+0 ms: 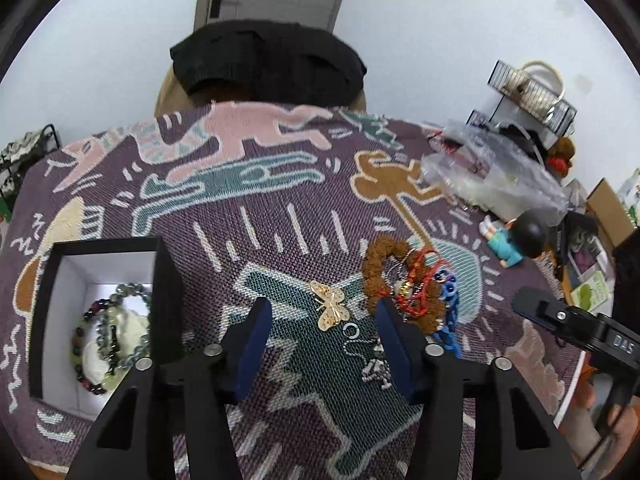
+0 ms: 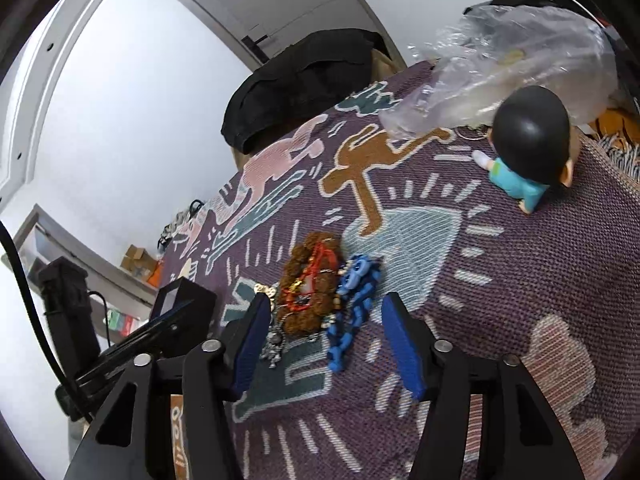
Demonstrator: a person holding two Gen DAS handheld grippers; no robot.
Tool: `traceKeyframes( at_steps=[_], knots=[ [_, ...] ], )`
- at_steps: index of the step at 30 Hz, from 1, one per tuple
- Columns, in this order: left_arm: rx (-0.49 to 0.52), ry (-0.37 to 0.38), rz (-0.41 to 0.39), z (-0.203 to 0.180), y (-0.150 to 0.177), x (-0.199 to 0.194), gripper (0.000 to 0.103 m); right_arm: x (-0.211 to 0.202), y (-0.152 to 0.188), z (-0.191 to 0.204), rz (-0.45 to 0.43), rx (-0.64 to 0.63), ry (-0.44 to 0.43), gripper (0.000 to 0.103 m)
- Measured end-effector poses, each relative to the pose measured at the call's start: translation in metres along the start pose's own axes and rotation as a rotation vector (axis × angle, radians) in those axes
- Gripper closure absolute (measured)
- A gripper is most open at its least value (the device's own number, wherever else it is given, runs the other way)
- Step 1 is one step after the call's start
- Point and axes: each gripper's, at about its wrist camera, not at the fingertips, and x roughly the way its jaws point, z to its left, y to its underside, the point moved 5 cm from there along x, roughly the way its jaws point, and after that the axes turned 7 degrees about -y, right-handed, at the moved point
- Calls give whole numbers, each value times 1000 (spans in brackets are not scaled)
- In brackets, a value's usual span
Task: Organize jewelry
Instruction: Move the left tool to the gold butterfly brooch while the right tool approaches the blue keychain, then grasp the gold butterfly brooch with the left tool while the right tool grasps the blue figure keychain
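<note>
My left gripper [image 1: 322, 326]: jaws released over gold butterfly brooch [image 1: 331, 307]. My right gripper [image 2: 326, 322]: jaws released around blue plastic chain [image 2: 352, 312]; brown bead bracelet [image 2: 308, 280] tangled, partly hidden.

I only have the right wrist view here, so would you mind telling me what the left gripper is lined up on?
Observer: The left gripper is open, and the gold butterfly pendant lies on the cloth between its fingers.
Operator: Thank you. I see only a corner of a black box; is anything in it yet?
Observer: Yes, the box already holds several bead bracelets on its white lining.
Operator: Good. Is anything small lying near the butterfly?
Observer: A small silver ring lies just right of the butterfly, with a thin silver chain below it; the brown bead bracelet sits farther right.
</note>
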Motion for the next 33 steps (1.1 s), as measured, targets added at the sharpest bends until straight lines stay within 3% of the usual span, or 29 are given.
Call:
traceKeyframes(
  at_steps=[7, 10, 14, 18, 27, 33],
  knots=[
    [27, -42, 63, -9, -3, 33, 60, 2, 2, -23, 8, 50, 7, 63],
    [20, -53, 96, -9, -3, 47, 67, 4, 2, -26, 11, 55, 8, 64],
    [24, -76, 127, -11, -3, 62, 69, 6, 2, -30, 12, 60, 5, 64],
    [39, -104, 124, -13, -6, 65, 73, 5, 5, -35, 16, 67, 4, 64],
    [58, -79, 121, -19, -5, 58, 90, 10, 8, -36, 28, 69, 0, 64],
    [58, -38, 83, -22, -11, 38, 90, 20, 5, -27, 40, 48, 9, 64]
  ],
)
